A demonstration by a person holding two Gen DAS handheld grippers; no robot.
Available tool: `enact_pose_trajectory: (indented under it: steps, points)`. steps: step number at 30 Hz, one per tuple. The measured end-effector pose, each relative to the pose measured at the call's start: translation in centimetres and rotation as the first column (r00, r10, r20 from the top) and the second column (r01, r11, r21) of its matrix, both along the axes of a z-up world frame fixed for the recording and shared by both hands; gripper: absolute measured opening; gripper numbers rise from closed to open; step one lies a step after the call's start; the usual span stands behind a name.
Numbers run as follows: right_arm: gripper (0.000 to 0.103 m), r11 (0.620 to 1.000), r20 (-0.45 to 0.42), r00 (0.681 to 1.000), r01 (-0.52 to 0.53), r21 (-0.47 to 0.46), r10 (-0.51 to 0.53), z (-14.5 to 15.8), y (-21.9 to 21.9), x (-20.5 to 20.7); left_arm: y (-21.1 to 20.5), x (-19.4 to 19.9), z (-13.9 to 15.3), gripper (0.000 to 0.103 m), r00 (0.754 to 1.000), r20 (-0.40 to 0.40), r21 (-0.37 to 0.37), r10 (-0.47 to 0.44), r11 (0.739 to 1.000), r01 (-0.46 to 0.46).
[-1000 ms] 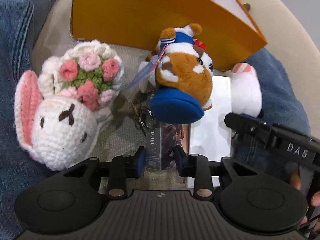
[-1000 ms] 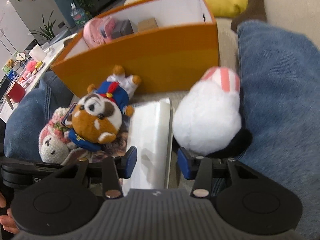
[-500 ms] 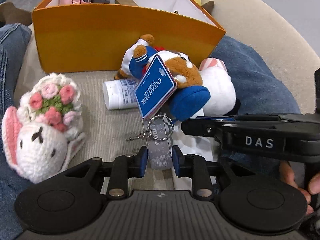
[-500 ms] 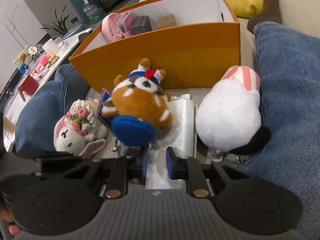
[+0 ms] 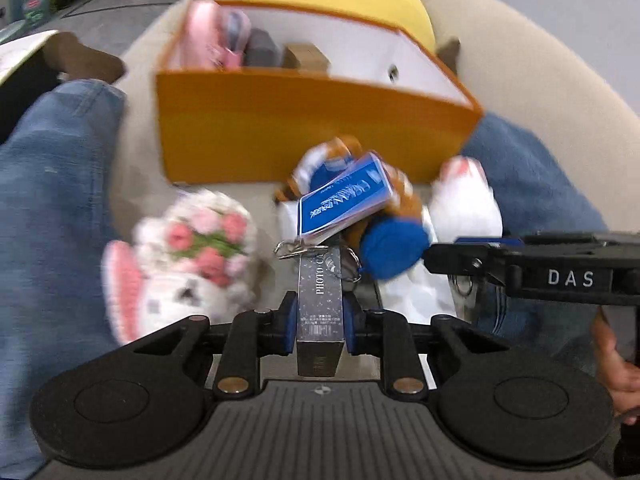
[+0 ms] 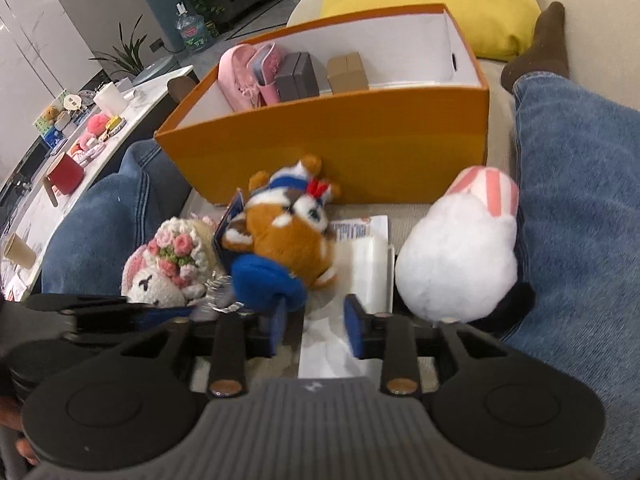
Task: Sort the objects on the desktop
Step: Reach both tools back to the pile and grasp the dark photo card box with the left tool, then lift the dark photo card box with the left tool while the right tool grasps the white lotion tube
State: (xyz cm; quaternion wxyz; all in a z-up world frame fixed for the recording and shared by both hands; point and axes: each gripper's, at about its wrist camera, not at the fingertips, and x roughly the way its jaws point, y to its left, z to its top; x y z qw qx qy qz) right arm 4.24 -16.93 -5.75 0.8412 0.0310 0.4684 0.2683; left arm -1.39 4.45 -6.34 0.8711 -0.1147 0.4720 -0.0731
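1. The left gripper (image 5: 319, 316) is closing on a dark card box (image 5: 320, 300), clamped between its pads; the brown plush toy (image 6: 286, 236) hangs off it, close to the orange box (image 6: 360, 152).
2. The right gripper (image 6: 316, 322) is opening, with nothing between its pads, over white paper (image 6: 340, 344).
3. Only the right view shows the orange box's contents sharply; the left view is blurred.

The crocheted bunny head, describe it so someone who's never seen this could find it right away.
Start at the orange box on the beige cushion between the person's jeans-clad legs. In front of its left corner lies the crocheted bunny head, left of the brown plush dog. Only it is knitted yarn, with a crown of pink roses and stitched eyes.
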Motion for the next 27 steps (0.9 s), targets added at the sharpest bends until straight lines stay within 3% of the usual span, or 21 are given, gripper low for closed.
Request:
enact_pose_trajectory:
  steps: [6, 11, 13, 17, 21, 23, 27]
  points:
    - [0.041, 1.000, 0.025, 1.000, 0.016, -0.007, -0.016, 1.3, -0.2, 1.8, 3.1, -1.1, 3.7, 0.026, 0.993, 0.091, -0.022, 0.075, 0.997, -0.073]
    - [0.041, 0.999, -0.086, 0.996, 0.037, -0.006, -0.038, 0.1, 0.0, 6.0, 4.2, 0.1, 5.4, 0.026, 0.987, 0.126, -0.032, 0.096, 0.995, -0.093]
    - [0.042, 1.000, -0.128, 0.992, 0.016, -0.009, -0.017, -0.7, 0.5, 7.6, 4.1, 0.7, 5.5, 0.026, 0.988, 0.123, -0.041, 0.089, 0.996, -0.084]
    - [0.056, 0.998, -0.209, 0.978, -0.012, -0.063, -0.002, -2.4, 1.7, 10.6, 3.8, 1.6, 5.3, 0.026, 0.993, 0.105, -0.081, 0.060, 0.995, -0.052]
    - [0.059, 0.992, -0.224, 0.974, -0.041, -0.122, 0.013, -3.0, 2.8, 12.2, 3.2, 2.2, 4.5, 0.026, 0.995, 0.089, -0.088, 0.047, 0.995, -0.040]
    - [0.071, 0.990, -0.254, 0.967, -0.061, -0.126, 0.027, -3.3, 3.3, 12.6, 3.0, 2.6, 4.0, 0.026, 0.996, 0.078, -0.084, 0.043, 0.996, -0.037]
    - [0.071, 0.983, -0.281, 0.958, -0.100, -0.157, 0.052, -3.3, 5.1, 12.9, 2.8, 2.6, 3.8, 0.026, 0.995, 0.088, -0.050, 0.038, 0.998, -0.033]
